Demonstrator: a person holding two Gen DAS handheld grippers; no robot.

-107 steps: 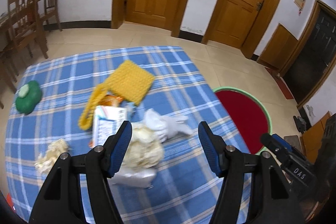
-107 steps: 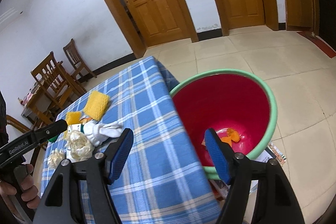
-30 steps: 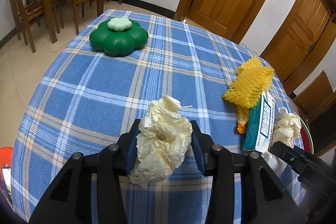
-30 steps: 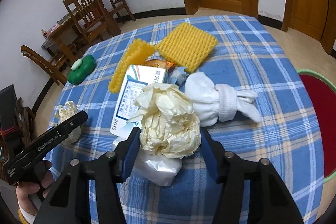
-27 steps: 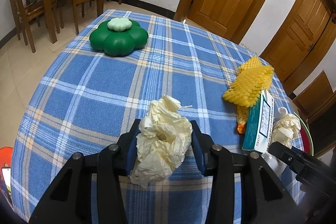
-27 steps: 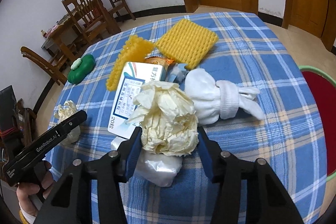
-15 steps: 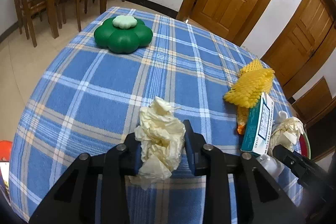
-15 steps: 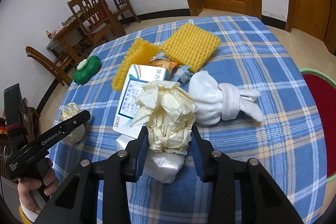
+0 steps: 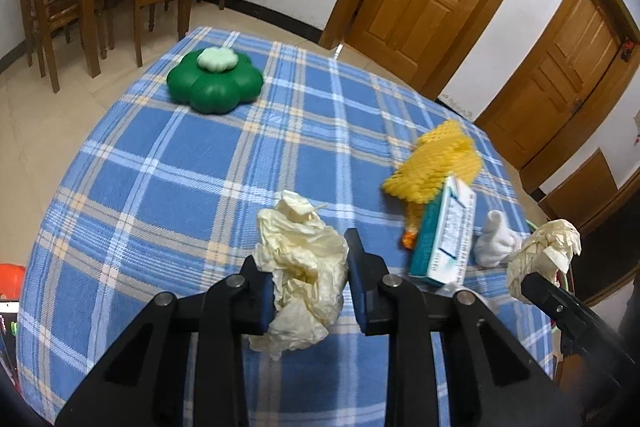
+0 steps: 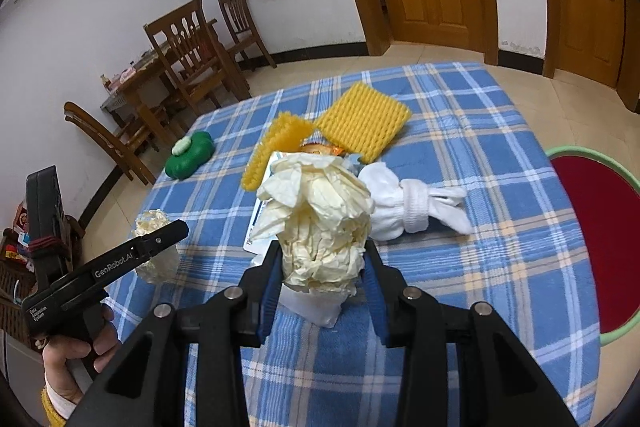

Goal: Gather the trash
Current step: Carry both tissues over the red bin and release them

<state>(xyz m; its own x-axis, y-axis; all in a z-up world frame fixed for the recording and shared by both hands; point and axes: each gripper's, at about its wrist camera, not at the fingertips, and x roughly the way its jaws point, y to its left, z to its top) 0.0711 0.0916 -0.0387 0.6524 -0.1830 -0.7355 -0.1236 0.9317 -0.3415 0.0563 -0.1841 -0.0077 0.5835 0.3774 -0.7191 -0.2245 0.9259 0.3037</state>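
Both grippers are loaded now: my left gripper [image 9: 310,281] is pinched tight on a crumpled cream paper wad [image 9: 298,267], its jaws having just been closing with that wad between them, and the paper bulges out above and below the blue pads [image 9: 358,281]. Over on the other side, my right gripper [image 10: 322,277] is clamped on a bigger crumpled paper ball [image 10: 320,223], jaws having just been closing around it too, and the ball mushrooms up over the fingertips. Under it I can see a white plastic bag [image 10: 314,307] lying on the blue checked table [image 10: 500,247]. Just beyond, a rolled white sock [image 10: 412,209] lies on the cloth, with a teal and white box [image 9: 444,235] beside it, and two yellow foam nets [image 10: 362,123] further back. A green flower-shaped container [image 9: 215,81] sits well apart at the far left of the table. The red bin with the green rim [image 10: 588,247] stands off the table's right edge. In the right view the person's left hand [image 10: 76,359] grips the other handle.
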